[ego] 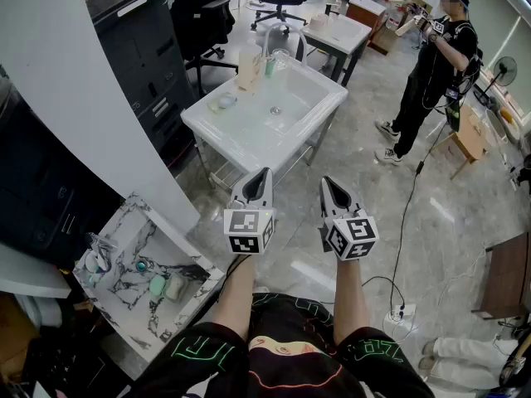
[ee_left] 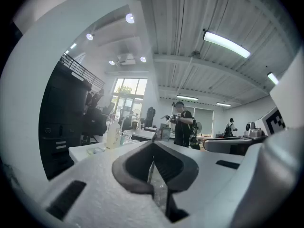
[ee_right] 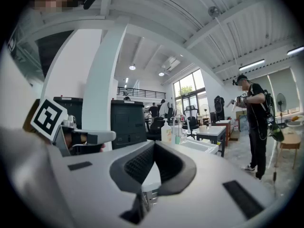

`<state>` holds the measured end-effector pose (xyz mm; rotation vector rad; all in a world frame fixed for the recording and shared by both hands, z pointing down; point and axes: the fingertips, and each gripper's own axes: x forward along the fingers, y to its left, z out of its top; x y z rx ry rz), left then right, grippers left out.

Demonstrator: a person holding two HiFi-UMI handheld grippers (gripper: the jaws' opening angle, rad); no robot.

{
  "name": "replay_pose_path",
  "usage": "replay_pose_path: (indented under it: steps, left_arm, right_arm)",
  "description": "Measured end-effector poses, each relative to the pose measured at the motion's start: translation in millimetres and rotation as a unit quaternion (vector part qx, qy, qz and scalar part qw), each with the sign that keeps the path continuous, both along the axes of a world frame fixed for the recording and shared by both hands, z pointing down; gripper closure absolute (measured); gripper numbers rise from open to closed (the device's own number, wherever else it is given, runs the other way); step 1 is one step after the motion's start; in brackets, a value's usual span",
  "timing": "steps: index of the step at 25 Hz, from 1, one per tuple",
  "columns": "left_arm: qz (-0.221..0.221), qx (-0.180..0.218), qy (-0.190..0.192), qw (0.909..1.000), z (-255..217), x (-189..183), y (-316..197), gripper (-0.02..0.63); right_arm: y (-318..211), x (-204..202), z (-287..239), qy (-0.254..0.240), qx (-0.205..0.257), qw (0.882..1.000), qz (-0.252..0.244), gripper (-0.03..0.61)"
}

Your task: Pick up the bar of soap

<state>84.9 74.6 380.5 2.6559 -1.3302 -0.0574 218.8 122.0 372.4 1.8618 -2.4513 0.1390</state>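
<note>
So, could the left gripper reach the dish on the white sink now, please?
Probably not yet: the left gripper hangs short of the sink, its dish further off; nothing blocks the way.

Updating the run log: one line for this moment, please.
left gripper: shut, empty | right gripper: shut, empty | both short of sink

1. A white sink (ego: pixel 332 98) carries a pump bottle (ego: pixel 249 71) at its far left corner.
2. A person (ego: pixel 431 77) in black stands beyond the sink's right edge.
3. A black cabinet (ego: pixel 137 31) sits left.
</note>
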Motion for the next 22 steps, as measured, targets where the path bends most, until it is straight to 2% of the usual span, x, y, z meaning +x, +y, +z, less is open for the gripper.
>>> replay_pose_path:
  steps: [9, 13, 22]
  left_arm:
    - [0.000, -0.001, 0.009, 1.0000, -3.3, -2.9, -6.1, 0.606]
    - [0.002, -0.003, 0.012, 0.9999, -2.6, -1.6, -10.2, 0.607]
    - [0.014, -0.001, 0.025, 0.9996, -6.3, 7.8, -11.2, 0.606]
  right_arm:
    - [-3.7, -8.1, -8.6, 0.010, 0.011, 1.000, -0.013, 0.574]
    - [-9.0, -2.8, -8.9, -0.002, 0.011, 1.000, 0.005, 0.574]
    - [-4.2, 11.2, -8.3, 0.012, -0.001, 1.000, 0.023, 0.574]
